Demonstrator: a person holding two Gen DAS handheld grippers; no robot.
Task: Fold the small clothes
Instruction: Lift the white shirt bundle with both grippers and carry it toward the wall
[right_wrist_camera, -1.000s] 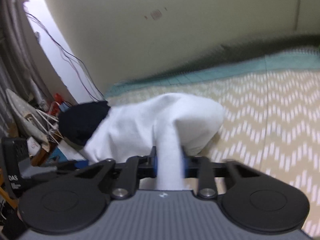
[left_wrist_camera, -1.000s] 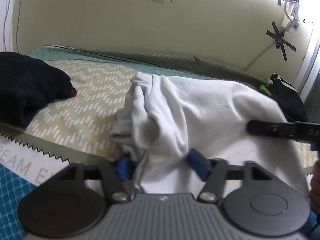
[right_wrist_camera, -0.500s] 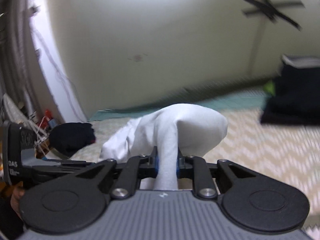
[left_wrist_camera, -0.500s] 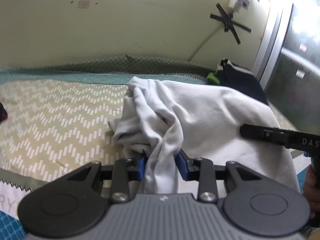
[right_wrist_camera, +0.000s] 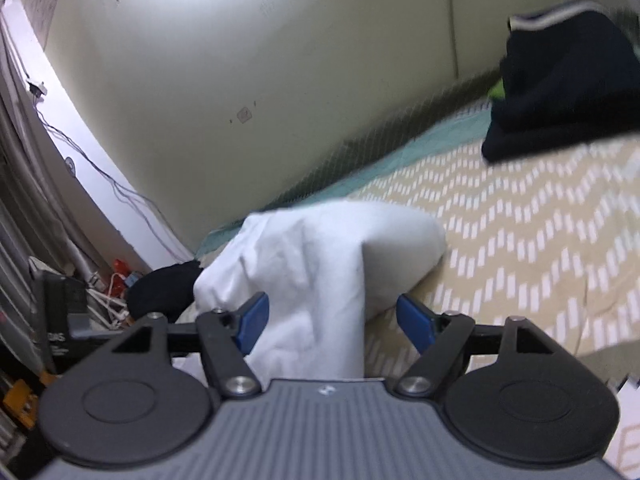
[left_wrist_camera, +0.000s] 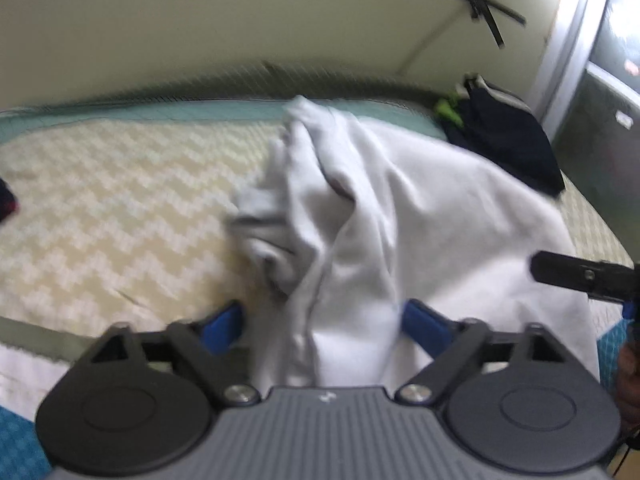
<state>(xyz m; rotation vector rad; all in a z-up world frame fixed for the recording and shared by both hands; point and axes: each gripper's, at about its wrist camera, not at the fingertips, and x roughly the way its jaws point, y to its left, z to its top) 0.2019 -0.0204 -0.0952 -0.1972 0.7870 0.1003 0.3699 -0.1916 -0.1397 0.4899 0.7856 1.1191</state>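
A white garment [left_wrist_camera: 400,216] lies bunched on the chevron-patterned bed cover [left_wrist_camera: 112,200]. My left gripper [left_wrist_camera: 324,326] is open, its blue pads wide apart, with the garment's near edge lying between them. My right gripper [right_wrist_camera: 334,322] is open too, and a fold of the same garment [right_wrist_camera: 320,264] lies between its blue pads. The right gripper's black arm shows at the right edge of the left wrist view [left_wrist_camera: 584,276].
A dark folded garment [left_wrist_camera: 504,140] with a green item lies at the bed's far right corner, also in the right wrist view [right_wrist_camera: 560,92]. Another black garment [right_wrist_camera: 164,292] lies at the left. The wall runs behind the bed. Clutter and cables stand at the left [right_wrist_camera: 60,320].
Both grippers have opened and let go of the white garment, which they pinched half a second ago. The garment has dropped onto the bed.
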